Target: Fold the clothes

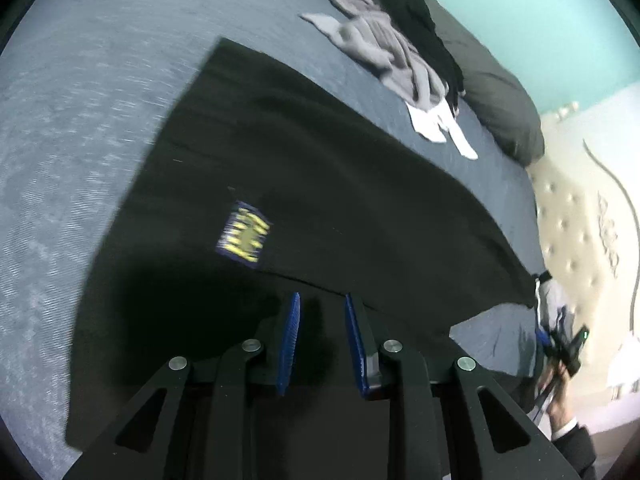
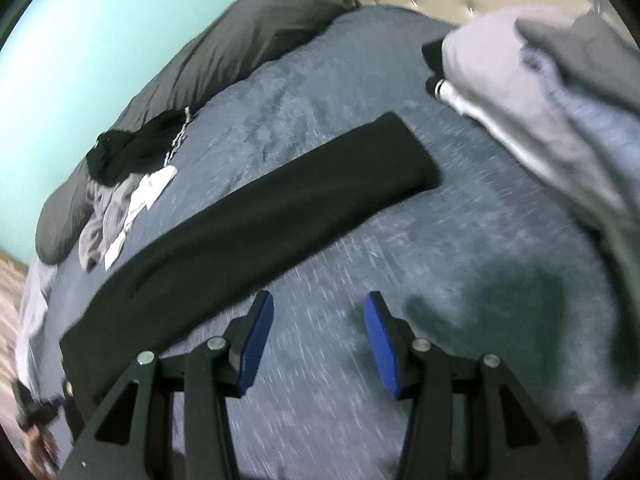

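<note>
We see a black garment (image 1: 320, 168) spread flat on a bed's blue-grey cover (image 1: 80, 120), its long axis running diagonally toward the padded headboard (image 1: 572, 216); a yellow-and-blue patch (image 1: 243, 236) faces up. In the right wrist view its sleeve (image 2: 260, 216) stretches diagonally toward the headboard. Our left gripper (image 1: 322, 344) tilts steeply down over the garment's near edge, jaws narrowly parted; whether they pinch cloth we cannot tell. Our right gripper (image 2: 318, 344) tilts down over bare cover beside the sleeve, jaws spread, empty. Crumpled clothes (image 1: 380, 40) lie near the far edge.

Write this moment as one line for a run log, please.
left tool: over black shirt, grip unclear | right tool: open, empty, over blue bedspread | unfolded clothes pile by pillow
</note>
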Tool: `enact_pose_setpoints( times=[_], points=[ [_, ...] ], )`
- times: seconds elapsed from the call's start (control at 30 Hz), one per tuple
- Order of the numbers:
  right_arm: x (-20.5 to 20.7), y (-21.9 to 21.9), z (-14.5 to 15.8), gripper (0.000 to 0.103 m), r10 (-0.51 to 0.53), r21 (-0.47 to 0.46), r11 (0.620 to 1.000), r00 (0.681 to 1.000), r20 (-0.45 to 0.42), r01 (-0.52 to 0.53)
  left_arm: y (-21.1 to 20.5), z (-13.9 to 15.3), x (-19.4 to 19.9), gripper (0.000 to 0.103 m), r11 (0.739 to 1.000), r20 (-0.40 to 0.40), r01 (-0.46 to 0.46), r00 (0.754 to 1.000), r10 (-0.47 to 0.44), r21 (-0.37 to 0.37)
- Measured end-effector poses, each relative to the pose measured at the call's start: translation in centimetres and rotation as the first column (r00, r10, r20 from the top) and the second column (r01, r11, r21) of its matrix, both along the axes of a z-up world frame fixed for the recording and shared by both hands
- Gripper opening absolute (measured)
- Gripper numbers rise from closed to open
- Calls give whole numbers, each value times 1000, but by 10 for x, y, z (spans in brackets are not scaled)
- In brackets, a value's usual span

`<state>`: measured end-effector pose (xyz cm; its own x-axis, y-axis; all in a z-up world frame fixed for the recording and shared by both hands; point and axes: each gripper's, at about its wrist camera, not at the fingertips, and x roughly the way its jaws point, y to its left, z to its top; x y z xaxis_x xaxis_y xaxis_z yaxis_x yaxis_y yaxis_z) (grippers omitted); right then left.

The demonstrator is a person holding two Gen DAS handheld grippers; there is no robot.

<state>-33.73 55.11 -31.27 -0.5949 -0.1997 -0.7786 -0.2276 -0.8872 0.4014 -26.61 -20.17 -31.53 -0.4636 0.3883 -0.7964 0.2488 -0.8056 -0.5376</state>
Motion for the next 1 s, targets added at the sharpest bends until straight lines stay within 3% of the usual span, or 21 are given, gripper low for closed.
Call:
enact_pose_setpoints(
  times=[0.23, 0.37, 0.53, 0.77, 0.93, 1.0],
  points=[
    [-39, 6, -24, 45, -72, -55, 996, 997, 0, 72, 11, -10, -13, 25, 998, 14, 38, 999, -37, -52],
    [-56, 5, -38, 28, -101, -53, 993, 994, 28, 103, 12, -16, -14, 26, 996, 22, 44, 999, -43, -77],
    [-60, 0, -43, 5, -110, -61, 992, 994, -13, 109, 16, -23, -12, 26, 994, 31, 61, 998, -58, -94],
    [-35, 5, -45, 3, -138, -77, 988, 989, -50, 134, 22, -20, -11, 26, 992, 28, 72, 997, -69, -99],
    [-33, 14, -59, 3, -162, -144, 977, 986, -26, 157, 21, -15, -5, 26, 992, 25, 74, 997, -72, -99],
    [-36, 13, -58, 4, -161, -129, 979, 987, -21, 157, 20, -13, -4, 26, 991, 25, 79, 997, -76, -108]
  ],
)
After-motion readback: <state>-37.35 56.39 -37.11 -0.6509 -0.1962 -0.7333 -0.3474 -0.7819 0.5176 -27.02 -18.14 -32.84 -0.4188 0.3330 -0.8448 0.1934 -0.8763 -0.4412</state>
